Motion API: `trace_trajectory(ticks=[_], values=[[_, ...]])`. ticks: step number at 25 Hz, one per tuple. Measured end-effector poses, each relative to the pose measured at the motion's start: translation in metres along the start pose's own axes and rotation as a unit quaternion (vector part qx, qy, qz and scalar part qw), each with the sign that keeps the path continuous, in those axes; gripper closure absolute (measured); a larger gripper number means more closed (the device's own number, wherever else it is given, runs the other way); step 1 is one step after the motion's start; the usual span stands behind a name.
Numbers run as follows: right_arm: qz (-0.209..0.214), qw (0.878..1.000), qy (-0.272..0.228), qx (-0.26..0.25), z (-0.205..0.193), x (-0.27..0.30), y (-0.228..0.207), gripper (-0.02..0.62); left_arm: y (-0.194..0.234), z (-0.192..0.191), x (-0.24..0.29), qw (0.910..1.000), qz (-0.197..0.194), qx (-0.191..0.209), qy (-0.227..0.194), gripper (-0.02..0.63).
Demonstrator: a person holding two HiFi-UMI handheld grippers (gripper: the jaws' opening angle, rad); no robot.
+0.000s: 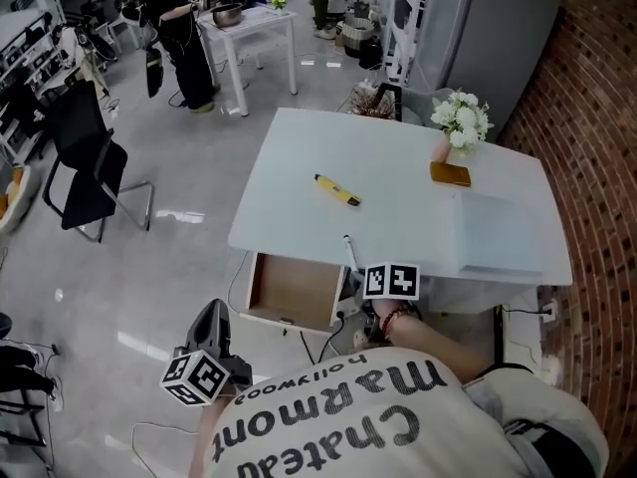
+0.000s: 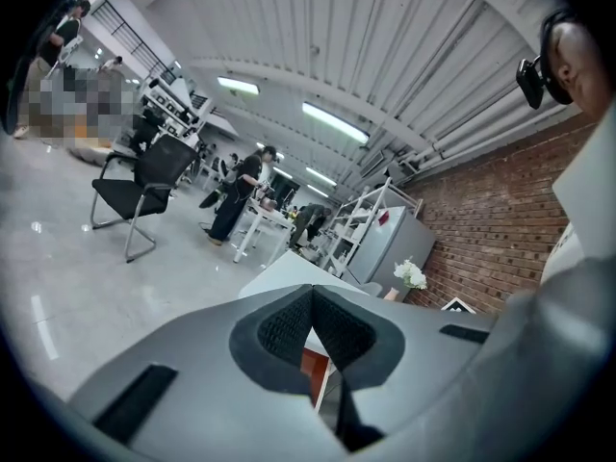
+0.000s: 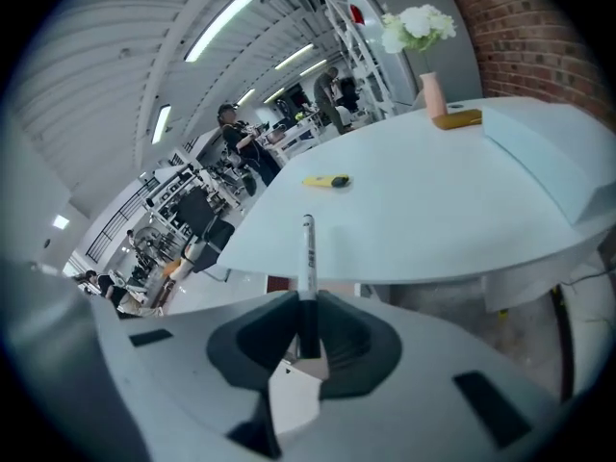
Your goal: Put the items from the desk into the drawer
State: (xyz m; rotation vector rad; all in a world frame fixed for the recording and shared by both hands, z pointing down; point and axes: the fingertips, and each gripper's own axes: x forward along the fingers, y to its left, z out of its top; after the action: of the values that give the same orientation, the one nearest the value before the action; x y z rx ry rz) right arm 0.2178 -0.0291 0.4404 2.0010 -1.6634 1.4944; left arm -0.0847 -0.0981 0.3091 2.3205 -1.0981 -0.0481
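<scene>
White pen (image 3: 307,248), black end: we grip it in the fingers of the right gripper (image 3: 306,304), at the near edge of the bench (image 1: 398,217) beside the open wooden drawer (image 1: 294,292). On the left gripper (image 2: 311,295) the fingers are closed, empty. A yellow item (image 1: 337,190) lies mid-bench.

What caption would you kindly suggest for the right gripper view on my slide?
Right gripper clamps a white pen before the pale desk, where a yellow item lies.

White table (image 1: 398,202) top smooth, matt; open drawer (image 1: 294,292) inside brown, probably wood; grey floor (image 1: 149,257) glossy; red brick wall (image 1: 597,98) rough; black gripper fingers (image 3: 258,340) ribbed, matt.
</scene>
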Motion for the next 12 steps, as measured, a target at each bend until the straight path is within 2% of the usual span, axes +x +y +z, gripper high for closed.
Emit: trace_trajectory(ticks=[12], values=[[0.049,0.996,0.021,-0.074,-0.049,0.008,0.083,0.528,0.035,-0.012,-0.052,0.9997,0.014,-0.022,0.000,0.604]])
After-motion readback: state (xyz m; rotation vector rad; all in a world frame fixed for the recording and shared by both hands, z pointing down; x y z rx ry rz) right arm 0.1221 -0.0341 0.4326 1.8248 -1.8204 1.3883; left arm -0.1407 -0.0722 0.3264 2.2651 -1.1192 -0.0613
